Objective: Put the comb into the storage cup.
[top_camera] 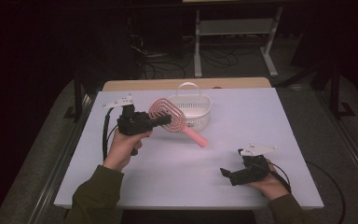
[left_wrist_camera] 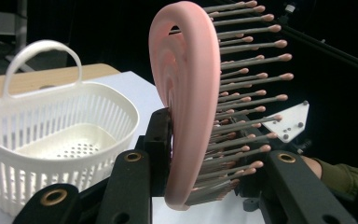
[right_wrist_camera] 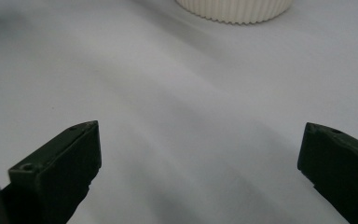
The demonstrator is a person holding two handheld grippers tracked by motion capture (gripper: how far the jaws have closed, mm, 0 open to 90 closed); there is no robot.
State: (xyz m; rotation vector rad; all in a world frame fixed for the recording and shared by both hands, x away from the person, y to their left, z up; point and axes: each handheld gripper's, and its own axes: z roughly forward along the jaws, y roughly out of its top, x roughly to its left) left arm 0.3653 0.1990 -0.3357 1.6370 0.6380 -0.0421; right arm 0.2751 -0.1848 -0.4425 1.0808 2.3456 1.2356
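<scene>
Left side, high view: the left hand (top_camera: 121, 148) holds the left gripper (top_camera: 165, 120) raised above the white worktop (top_camera: 270, 121), pointing toward the middle. Its fingers are clenched on the pink hairbrush (top_camera: 168, 113), gripping the head at its lower edge; handle free.

Hairbrush, appearance: oval head of open, curved pink ribs, hollow between the loops, smooth matte plastic. A straight rounded handle slants down and to the right, its tip low over the worktop; contact with the surface cannot be told. In the left gripper view the hairbrush (left_wrist_camera: 186, 93) stands edge-on and upright between the black fingers (left_wrist_camera: 161, 140). Thin grey bristles stick out to the right in rows, each capped with a small pink ball.

Just behind the brush head: a white plastic basket (top_camera: 199, 111), oval, with slotted ribbed walls, a perforated floor and a thin arched handle. It sits on the worktop near the far edge. In the left gripper view the basket (left_wrist_camera: 51, 135) lies left of the brush and holds nothing.

Right side, high view: the right hand (top_camera: 272, 184) rests the right gripper (top_camera: 224, 173) low at the near right part of the worktop, well apart from brush and basket. Right gripper view: its fingers (right_wrist_camera: 70, 163) are spread wide, released, with bare worktop between them. Grey three-cornered plate on top of each gripper.
</scene>
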